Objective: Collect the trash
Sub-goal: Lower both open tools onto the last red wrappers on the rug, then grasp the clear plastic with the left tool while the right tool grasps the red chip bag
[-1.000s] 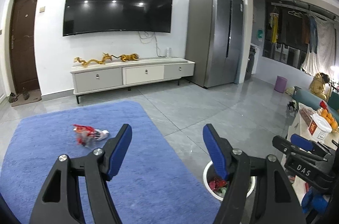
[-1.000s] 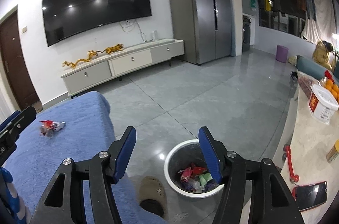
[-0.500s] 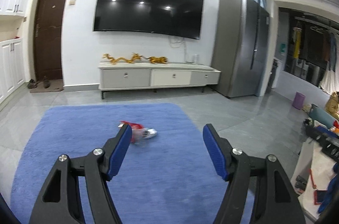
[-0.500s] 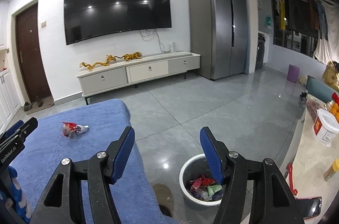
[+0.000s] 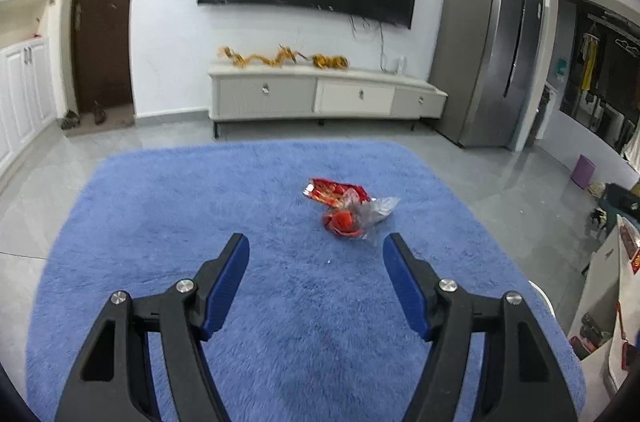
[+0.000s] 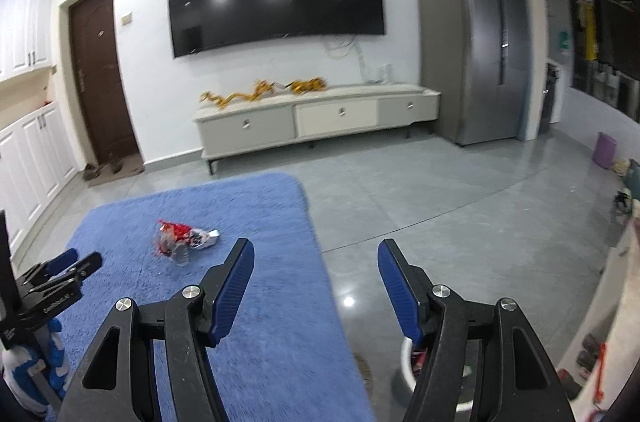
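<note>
**Left claw lining up on the wrapper pile**

The trash (image 5: 347, 207) is a small heap: red printed wrapper, crumpled clear plastic, a red round bit at its near edge. It lies on the blue rug (image 5: 200, 222), right of centre, well apart from every rug edge. In the right wrist view the same heap (image 6: 182, 240) sits far-left of the claw there.

Our left claw (image 5: 316, 250) hangs above the rug w/ jaws spread wide, nothing between them; the heap is just beyond the tips, a bit right of the midline. Our right claw (image 6: 316, 260) is likewise wide and empty, over the rug's right edge.

Step in hand, as we judge it: approach for the pick w/ the left claw. To do it well, we'd shift right so the heap centres between the pads, come down low enough to catch the film, and close on the bulk, not a loose corner. Risk: pieces look separate, so one may drop out; rug pile could snag too.

Containers: a white bin (image 6: 404, 362) shows near-right, mostly hidden behind the right claw; something red inside, rest can't be told.
</note>
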Demonstrator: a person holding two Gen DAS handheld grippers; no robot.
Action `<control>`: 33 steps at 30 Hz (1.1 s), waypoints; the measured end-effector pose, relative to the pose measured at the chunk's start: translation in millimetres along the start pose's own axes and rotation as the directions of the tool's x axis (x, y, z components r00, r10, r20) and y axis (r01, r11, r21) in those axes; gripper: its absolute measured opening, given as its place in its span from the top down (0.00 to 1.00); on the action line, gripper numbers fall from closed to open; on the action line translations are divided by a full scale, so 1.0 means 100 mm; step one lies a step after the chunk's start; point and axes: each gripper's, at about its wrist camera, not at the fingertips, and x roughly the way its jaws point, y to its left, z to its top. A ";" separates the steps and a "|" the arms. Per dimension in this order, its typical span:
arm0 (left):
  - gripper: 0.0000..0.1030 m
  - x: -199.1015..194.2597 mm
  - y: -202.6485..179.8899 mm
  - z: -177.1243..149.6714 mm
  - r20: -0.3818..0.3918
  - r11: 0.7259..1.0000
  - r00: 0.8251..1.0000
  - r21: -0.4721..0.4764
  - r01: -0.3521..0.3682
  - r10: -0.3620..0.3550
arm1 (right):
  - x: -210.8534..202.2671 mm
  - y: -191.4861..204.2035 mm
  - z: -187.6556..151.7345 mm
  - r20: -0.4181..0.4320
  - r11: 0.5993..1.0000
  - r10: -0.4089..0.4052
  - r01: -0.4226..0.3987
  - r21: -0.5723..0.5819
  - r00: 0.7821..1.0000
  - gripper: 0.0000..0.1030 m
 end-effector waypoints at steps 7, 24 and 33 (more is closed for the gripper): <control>0.34 0.61 -0.23 0.17 -0.072 0.993 0.993 0.065 0.097 -0.093 | 0.84 0.12 0.08 -0.079 0.983 0.181 -0.181 0.006 0.980 0.40; 0.71 1.44 0.16 0.19 -0.204 0.991 0.973 -0.098 0.090 -0.108 | 2.01 0.84 0.10 -0.246 0.880 0.461 -0.476 -0.001 0.853 0.40; 0.85 1.47 0.25 0.13 -0.217 0.981 0.964 -0.152 0.124 -0.155 | 2.26 1.05 -0.05 -0.346 0.866 0.471 -0.500 0.006 0.811 0.41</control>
